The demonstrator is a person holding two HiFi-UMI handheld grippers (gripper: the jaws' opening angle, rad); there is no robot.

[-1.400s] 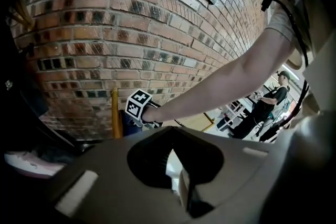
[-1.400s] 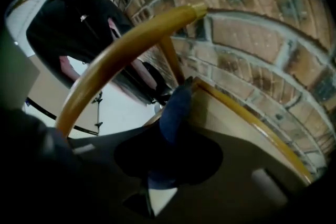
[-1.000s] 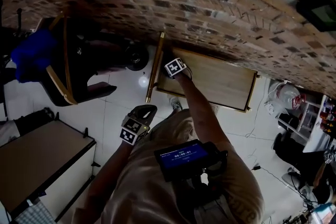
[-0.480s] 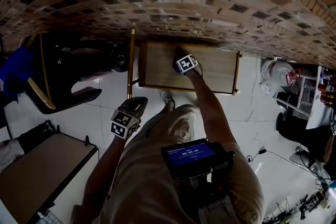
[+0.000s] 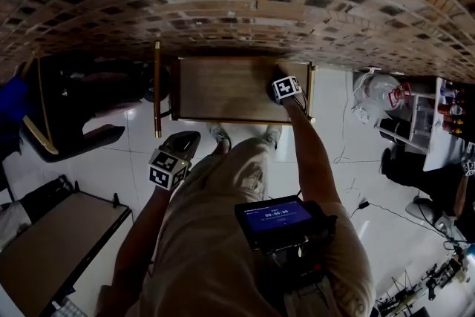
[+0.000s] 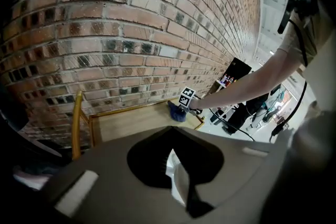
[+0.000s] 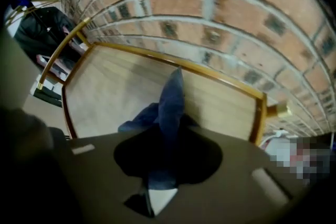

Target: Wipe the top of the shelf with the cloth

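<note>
**You wipe the right end of the shelf top (image 5: 223, 89) with a dark blue cloth (image 7: 170, 107), held in your right gripper (image 5: 284, 85).**

Your right jaws are clenched on one end of the cloth. The rest trails ahead of them over the pale wood, toward the brass rail (image 7: 220, 78) under the brick wall (image 5: 223, 4). Your left gripper (image 5: 174, 163) hangs clear of the shelf, over the floor, with its jaws closed on nothing. To wipe well, keep the right gripper pointing steeply down so the cloth is pressed flat and not dragged by its tip. Work in overlapping passes along the length of the wood. Nudge the cloth into the corner by the rail, where dust likely gathers. Keep the grip firm, because a snag on the rail could pull the cloth free.
</note>
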